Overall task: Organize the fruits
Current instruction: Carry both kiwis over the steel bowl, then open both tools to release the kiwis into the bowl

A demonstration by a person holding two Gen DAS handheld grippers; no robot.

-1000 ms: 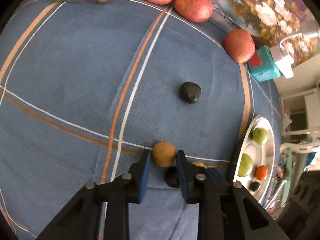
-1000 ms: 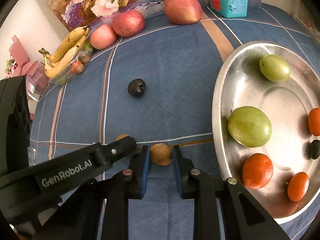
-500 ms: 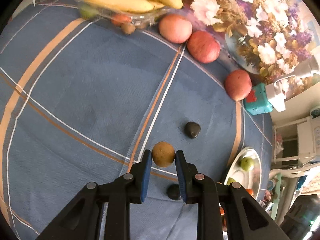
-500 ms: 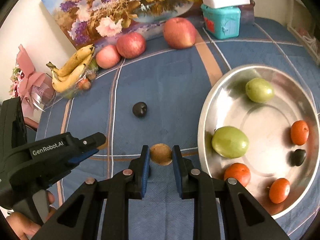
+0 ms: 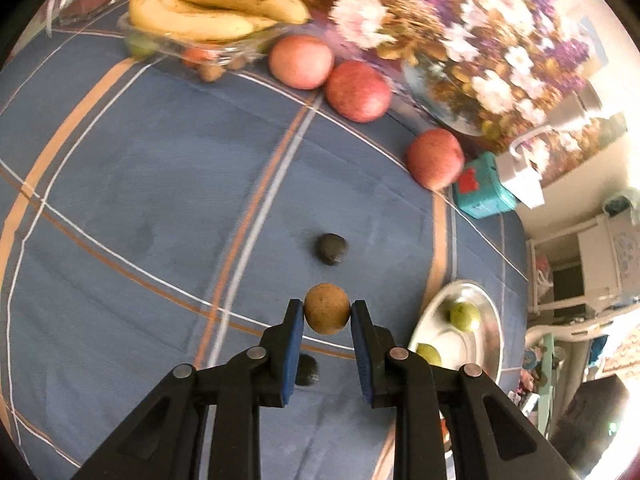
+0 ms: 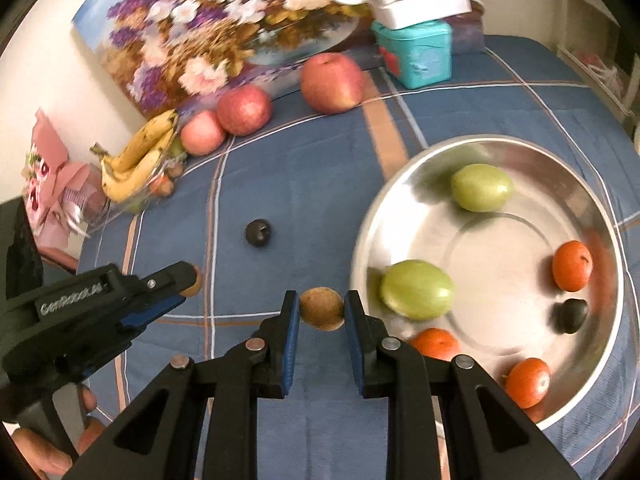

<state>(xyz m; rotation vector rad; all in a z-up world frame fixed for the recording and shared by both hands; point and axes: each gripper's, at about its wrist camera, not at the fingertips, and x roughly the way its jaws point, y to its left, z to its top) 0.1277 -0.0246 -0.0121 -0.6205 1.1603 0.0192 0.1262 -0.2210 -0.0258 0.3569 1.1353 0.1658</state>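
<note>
My left gripper (image 5: 326, 314) is shut on a small round brown fruit (image 5: 326, 314) and holds it well above the blue cloth; it shows at the left of the right wrist view (image 6: 191, 280). My right gripper (image 6: 321, 309) is shut on a second brown fruit (image 6: 321, 309), lifted beside the steel plate (image 6: 400, 184). The plate holds two green fruits (image 6: 416, 290), several small oranges (image 6: 572, 266) and a dark fruit (image 6: 570, 314). A dark fruit (image 6: 258, 232) lies loose on the cloth; another dark fruit (image 5: 306, 370) shows under my left gripper.
Three red apples (image 6: 331, 82) lie along the back by a flower painting (image 6: 224, 28). A clear tray with bananas (image 6: 136, 160) and small fruits stands at the back left. A teal box (image 6: 416, 54) with a white adapter stands at the back.
Both grippers have risen from the cloth, each carrying its brown fruit. The table looks farther away in both views, and the plate has come fuller into the right view.
</note>
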